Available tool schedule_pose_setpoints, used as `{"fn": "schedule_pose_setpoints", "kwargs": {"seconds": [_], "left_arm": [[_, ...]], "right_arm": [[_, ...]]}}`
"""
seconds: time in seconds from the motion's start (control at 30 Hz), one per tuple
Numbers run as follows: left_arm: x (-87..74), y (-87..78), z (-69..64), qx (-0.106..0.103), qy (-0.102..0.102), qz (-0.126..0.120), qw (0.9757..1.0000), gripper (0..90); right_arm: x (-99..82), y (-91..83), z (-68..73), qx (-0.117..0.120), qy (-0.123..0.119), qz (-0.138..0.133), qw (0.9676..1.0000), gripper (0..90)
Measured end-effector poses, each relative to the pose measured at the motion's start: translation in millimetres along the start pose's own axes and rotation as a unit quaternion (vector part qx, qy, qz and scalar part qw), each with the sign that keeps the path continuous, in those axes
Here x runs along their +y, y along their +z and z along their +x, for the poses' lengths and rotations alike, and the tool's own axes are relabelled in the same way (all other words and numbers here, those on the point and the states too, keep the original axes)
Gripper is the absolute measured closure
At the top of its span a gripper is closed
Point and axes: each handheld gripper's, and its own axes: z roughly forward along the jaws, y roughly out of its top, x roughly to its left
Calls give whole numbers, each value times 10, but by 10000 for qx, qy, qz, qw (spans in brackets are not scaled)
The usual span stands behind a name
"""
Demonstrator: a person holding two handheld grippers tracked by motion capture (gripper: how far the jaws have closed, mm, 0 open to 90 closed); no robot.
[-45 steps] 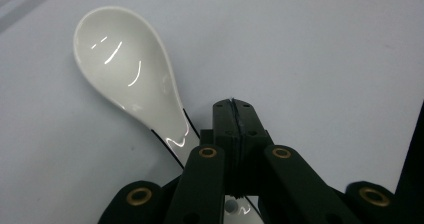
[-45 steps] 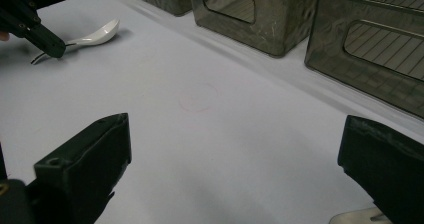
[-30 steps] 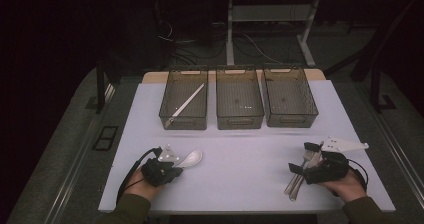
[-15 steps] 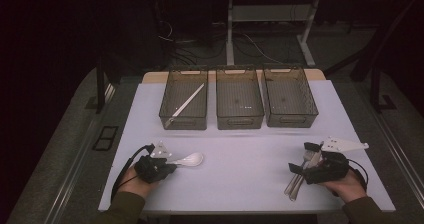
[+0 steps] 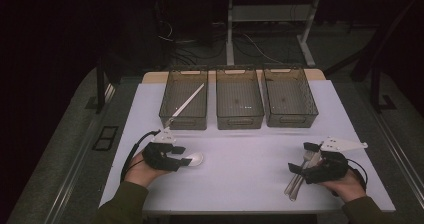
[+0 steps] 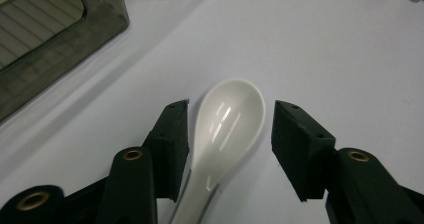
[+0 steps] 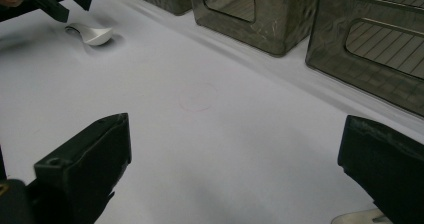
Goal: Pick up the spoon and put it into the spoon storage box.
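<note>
Fingers just opening, astride spoon.

Lab, white table, floor cables

Glossy white ceramic-looking spoon lies on a smooth matt white table.

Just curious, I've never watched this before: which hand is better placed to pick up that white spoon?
The left. Its claw already has the white spoon between its jaws, which have just been opening. The right claw sits far across the table.
</note>
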Motion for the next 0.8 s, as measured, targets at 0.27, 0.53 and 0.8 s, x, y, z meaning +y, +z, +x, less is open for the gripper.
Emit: {"fn": "schedule_pose_setpoints", "kwargs": {"seconds": [0.27, 0.53, 0.8], "left_arm": [[25, 125, 143, -480, 59, 65, 9988, 434], [-22, 206, 135, -405, 171, 383, 9983, 418], [-47, 268, 155, -396, 239, 560, 9974, 420]], "right_arm": [[-1, 2, -8, -1, -2, 3, 10000, 6], [1, 2, 6, 25, -26, 0, 10000, 6], [0, 2, 2, 26, -17, 3, 10000, 6]]}}
